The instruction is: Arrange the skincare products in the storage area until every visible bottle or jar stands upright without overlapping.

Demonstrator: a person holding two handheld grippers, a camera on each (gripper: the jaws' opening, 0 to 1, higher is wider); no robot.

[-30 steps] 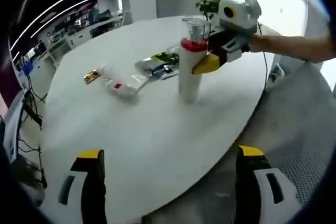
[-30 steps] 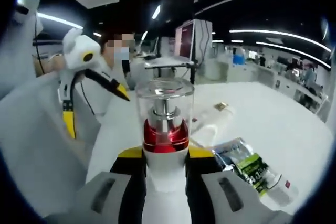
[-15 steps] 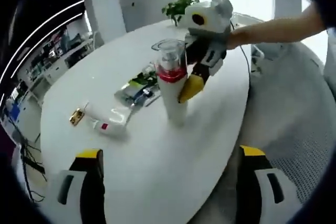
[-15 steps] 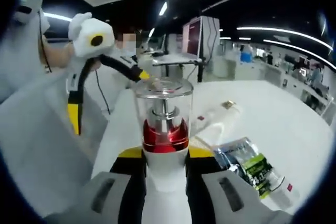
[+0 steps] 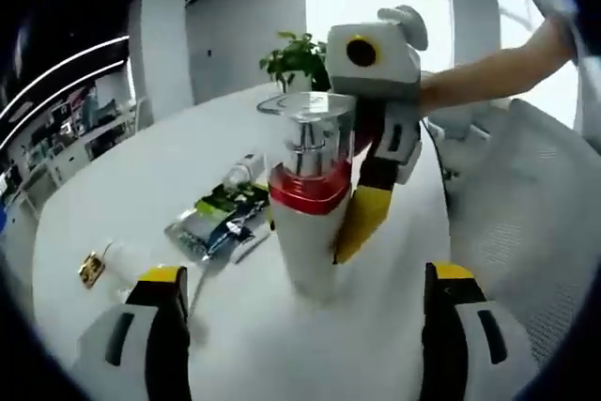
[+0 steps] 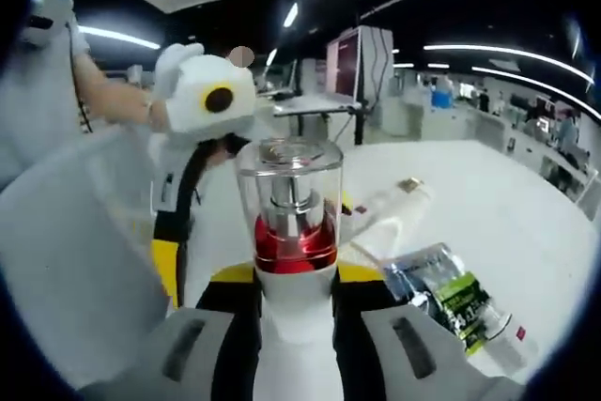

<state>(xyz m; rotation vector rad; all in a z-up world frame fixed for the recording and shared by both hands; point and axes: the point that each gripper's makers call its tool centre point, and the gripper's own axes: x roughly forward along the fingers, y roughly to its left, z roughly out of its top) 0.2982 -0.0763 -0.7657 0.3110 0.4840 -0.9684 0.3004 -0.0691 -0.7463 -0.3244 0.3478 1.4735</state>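
While the pump bottle [image 5: 310, 223] stands upright on the white desk [image 5: 141, 204], its long axis vertical, the right gripper [image 6: 295, 302] has its jaws pinched on the bottle's white body just below the red collar; the clear cap [image 6: 289, 185] rises straight ahead between them. Seen from the left gripper view, the right gripper [image 5: 371, 196] comes in from the far side, yellow tips against the bottle's side. The left gripper [image 5: 299, 300] hangs low and just in front of the bottle, jaws spread wide, gripping nothing; the bottle lies dead ahead between them. Judgement: the right hand has the bottle; the left is nearest for any handover or steadying. Beside the bottle, to its left in the left gripper view, a clear packet with green print [image 5: 218, 218] lies flat, and farther left a white tube with a gold cap [image 5: 94, 268] lies on its side. Both sit well clear of the bottle's foot. A potted plant [image 5: 296, 58] stands at the far desk edge. The tube remains lying down.
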